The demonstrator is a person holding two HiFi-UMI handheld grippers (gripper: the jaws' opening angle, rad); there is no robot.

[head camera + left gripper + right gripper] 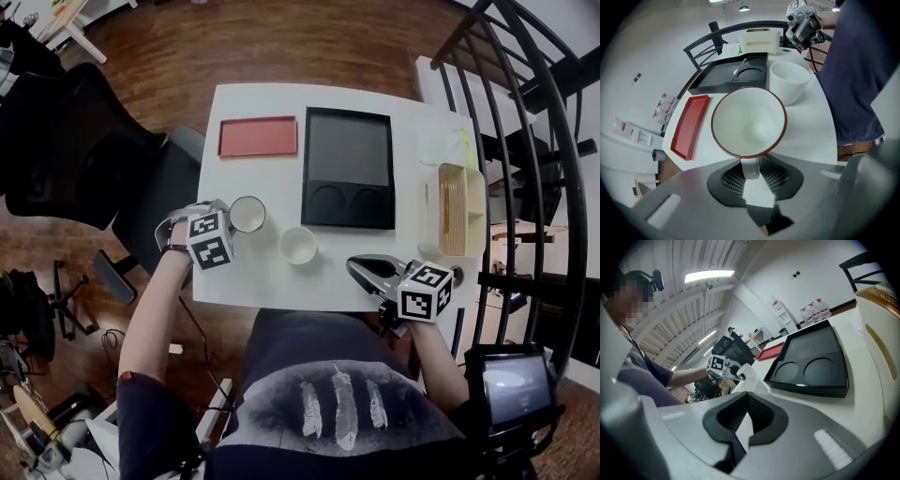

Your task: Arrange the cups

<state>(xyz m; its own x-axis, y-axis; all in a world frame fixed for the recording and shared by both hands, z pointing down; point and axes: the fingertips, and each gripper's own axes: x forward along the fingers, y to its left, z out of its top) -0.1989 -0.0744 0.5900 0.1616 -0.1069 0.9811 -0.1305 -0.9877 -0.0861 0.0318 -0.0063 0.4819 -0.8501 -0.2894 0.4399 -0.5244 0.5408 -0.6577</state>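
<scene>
Now the left tongs [751,169] pinch the handle of the red-rimmed cup [749,123], near a white cup [789,80]. The right tongs [742,423] are pressed together, empty.

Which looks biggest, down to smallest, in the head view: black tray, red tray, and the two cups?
1. black tray
2. red tray
3. red-rimmed cup and plain white cup: they look about the same size.
</scene>
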